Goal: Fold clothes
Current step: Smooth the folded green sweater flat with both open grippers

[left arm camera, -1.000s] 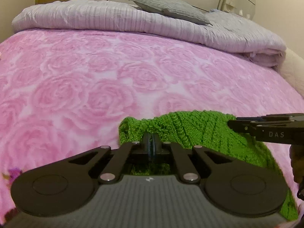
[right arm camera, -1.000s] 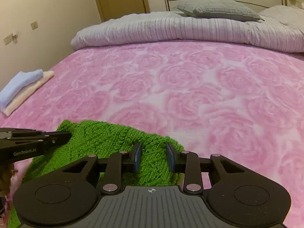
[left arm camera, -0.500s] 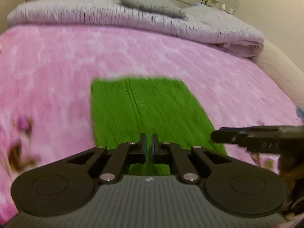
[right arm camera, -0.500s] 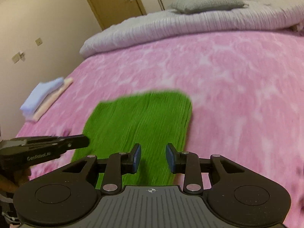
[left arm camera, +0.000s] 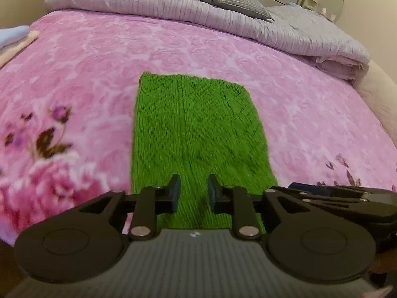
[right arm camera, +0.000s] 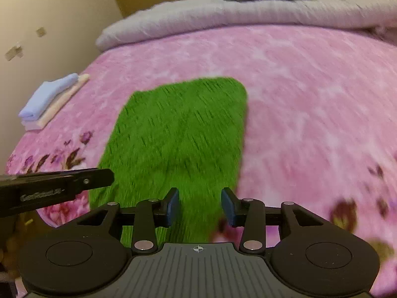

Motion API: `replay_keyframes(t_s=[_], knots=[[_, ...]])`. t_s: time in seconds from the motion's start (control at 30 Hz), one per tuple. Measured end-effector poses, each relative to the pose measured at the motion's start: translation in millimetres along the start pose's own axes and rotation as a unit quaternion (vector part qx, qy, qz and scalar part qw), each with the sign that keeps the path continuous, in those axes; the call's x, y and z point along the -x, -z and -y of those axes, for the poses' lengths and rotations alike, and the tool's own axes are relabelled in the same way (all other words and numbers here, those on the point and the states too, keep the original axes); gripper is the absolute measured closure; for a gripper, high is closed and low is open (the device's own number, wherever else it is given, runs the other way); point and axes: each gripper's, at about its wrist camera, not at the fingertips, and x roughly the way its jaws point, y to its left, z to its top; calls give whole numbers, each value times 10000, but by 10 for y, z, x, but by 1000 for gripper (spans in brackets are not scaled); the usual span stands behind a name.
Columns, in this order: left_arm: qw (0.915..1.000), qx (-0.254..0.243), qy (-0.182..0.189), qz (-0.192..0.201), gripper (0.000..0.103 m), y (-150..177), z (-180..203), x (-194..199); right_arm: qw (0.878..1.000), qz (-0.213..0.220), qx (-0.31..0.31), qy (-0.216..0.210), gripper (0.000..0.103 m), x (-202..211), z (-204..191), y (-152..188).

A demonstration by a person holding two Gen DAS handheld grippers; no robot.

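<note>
The green knit garment lies flat as a long rectangle on the pink rose-print bedspread, its near end at the bed edge just under both tools. I judge the step in hand to be the next lengthwise fold: taking the near end and carrying it to the far edge.

Procedure, left to right:

1. Left gripper. The jaws stand apart with green knit visible through the gap; nothing is pinched between them. I cannot tell whether the fingertips touch the cloth or hover just above it. I would lower it onto the near left corner and bite through all layers, since loose knit tends to slip if only the top layer is caught.

2. Right gripper. The jaws are spread somewhat wider and hold nothing. Its left finger sits over the knit; the right finger lies at the garment's right edge, over bedspread. I would shift it slightly left so that both pads close on the near right corner.

3. Lift both corners together at equal height, carry them forward, and lay them edge to edge on the far hem.

A folded stack of light cloths rests at the far left of the bed, well apart from the garment.
</note>
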Motion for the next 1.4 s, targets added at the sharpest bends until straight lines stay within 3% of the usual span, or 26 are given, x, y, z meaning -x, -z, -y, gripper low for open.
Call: replay_keyframes(t_s=[0.43,0.9,1.23,1.4], knots=[[9994,-105,-241,231,76,239,190,605,9986,245,409,238,61,560,-414,211],[9977,-290,-557,249,72,521,382,870,9988,287,378,92,60,829,-401,494],[9990,-69,-368,261,72,775,211,968,9977,192,590,286,60,926,-534,707],[9987,-26,-361,369,70,766,58,963,9958,368,762,362,60,1007,-674,727]])
